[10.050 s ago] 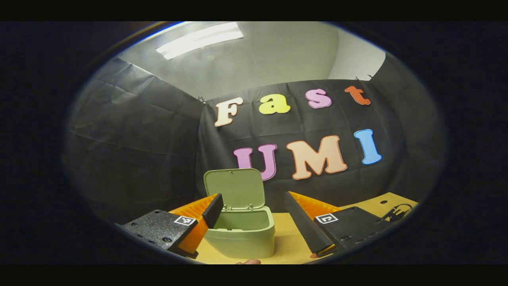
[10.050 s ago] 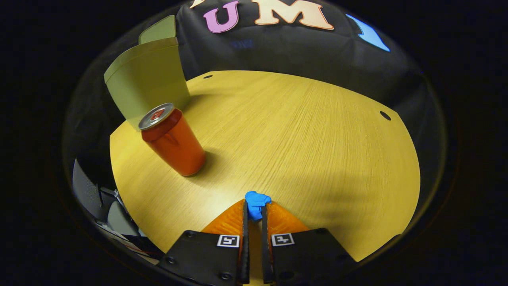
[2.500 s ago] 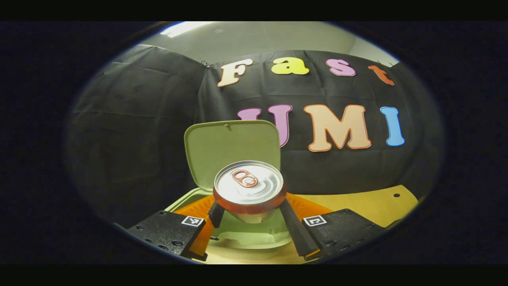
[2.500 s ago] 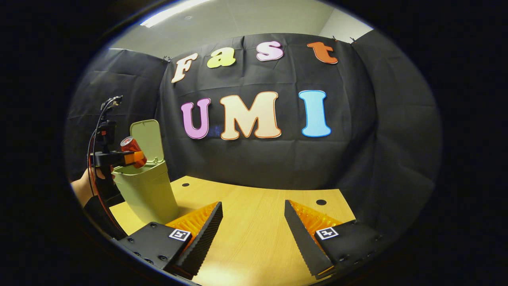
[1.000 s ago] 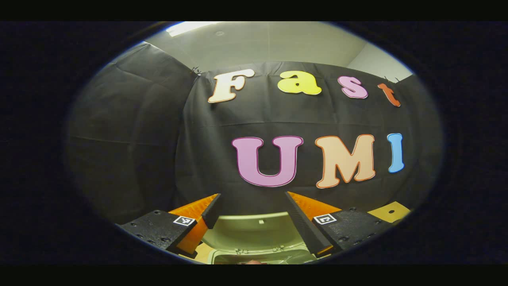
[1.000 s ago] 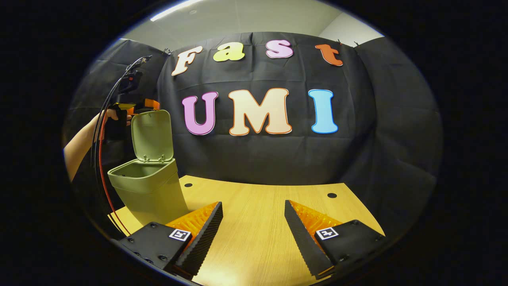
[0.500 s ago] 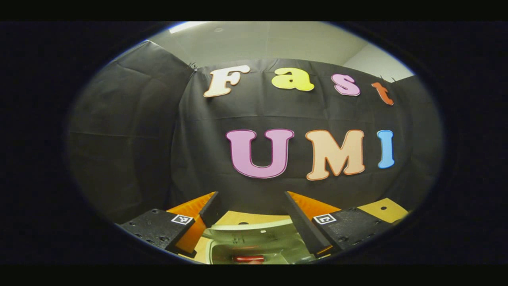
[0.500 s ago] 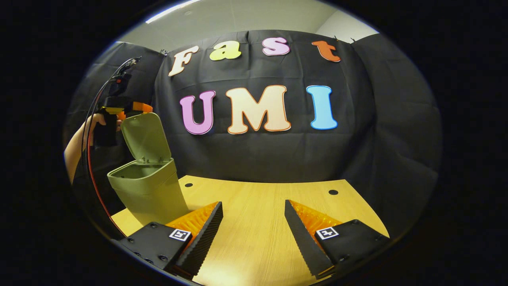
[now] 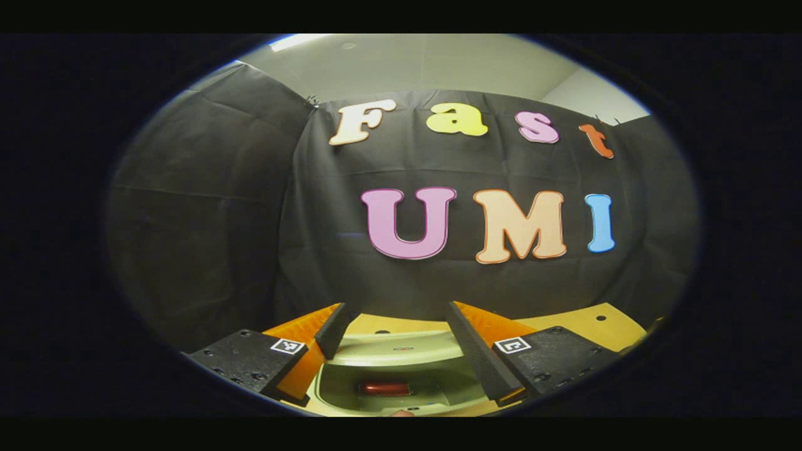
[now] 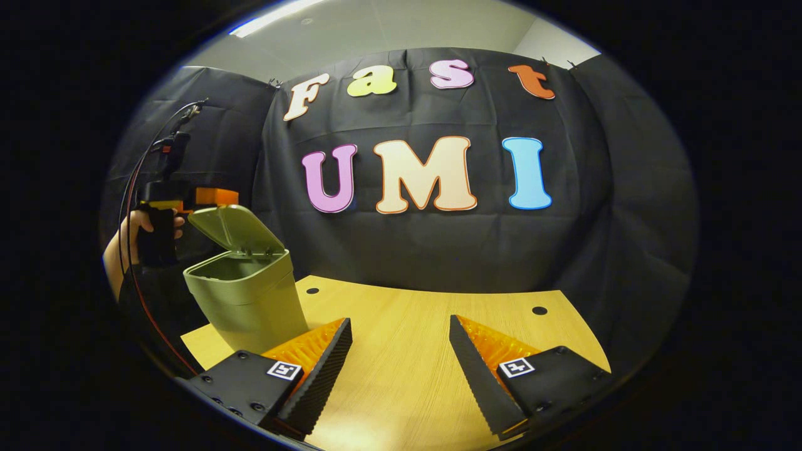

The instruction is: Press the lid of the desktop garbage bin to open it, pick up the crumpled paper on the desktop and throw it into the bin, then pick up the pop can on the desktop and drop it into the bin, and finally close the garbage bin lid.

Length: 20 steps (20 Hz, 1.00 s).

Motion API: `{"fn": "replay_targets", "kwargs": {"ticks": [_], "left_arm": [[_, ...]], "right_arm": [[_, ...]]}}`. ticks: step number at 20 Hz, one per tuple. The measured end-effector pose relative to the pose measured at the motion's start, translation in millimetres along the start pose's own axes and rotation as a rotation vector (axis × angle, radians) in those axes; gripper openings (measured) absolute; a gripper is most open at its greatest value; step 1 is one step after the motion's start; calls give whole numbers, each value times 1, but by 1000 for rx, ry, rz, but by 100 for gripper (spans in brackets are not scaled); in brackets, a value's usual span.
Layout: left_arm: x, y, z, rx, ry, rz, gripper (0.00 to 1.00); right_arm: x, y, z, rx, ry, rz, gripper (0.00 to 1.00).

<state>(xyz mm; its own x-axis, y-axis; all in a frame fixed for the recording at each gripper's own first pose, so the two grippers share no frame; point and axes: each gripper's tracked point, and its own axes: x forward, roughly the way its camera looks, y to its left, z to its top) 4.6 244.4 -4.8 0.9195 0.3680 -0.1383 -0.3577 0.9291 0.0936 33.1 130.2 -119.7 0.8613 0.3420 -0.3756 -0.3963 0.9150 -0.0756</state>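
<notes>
Pale wood-grain desktop (image 10: 407,351) carries your smooth green plastic bin (image 10: 250,307), its rounded lid (image 10: 229,228) tilted half down beneath your left gripper (image 10: 213,196). Both your tongs stand spread and hold nothing, the right gripper (image 10: 401,338) over bare wood. Your pop can (image 9: 384,389) lies on its side inside the bin.

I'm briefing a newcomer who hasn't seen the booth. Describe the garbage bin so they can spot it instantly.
Start at the wooden table before the black cloth wall; the garbage bin stands at its far left corner in the right gripper view. It is a pale green tapered tub, its hinged lid half lowered under the left claw, with the pop can lying inside.
</notes>
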Motion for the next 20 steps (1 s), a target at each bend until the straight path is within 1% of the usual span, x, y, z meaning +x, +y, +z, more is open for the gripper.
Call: {"fn": "replay_targets", "kwargs": {"ticks": [4,10,15,16,17,19,20], "left_arm": [[-14,-8,-34,-27,66,6,94],[-24,-15,-73,-31,134,32,93],[-28,-15,-91,-16,158,57,95],[-29,-15,-94,-16,164,62,93],[-30,-15,-96,-14,166,66,95],[-30,-15,-102,-9,180,74,93],[-31,-15,-99,-5,160,76,93]], "right_arm": [[0,-9,-2,-16,14,27,98],[-1,-18,1,-42,23,53,98],[-1,-21,-3,-68,34,71,98],[-1,-21,-3,-70,35,75,98],[0,-21,-4,-70,36,79,98],[1,-23,-3,-67,34,83,98],[2,-23,-2,-66,32,85,98]]}}
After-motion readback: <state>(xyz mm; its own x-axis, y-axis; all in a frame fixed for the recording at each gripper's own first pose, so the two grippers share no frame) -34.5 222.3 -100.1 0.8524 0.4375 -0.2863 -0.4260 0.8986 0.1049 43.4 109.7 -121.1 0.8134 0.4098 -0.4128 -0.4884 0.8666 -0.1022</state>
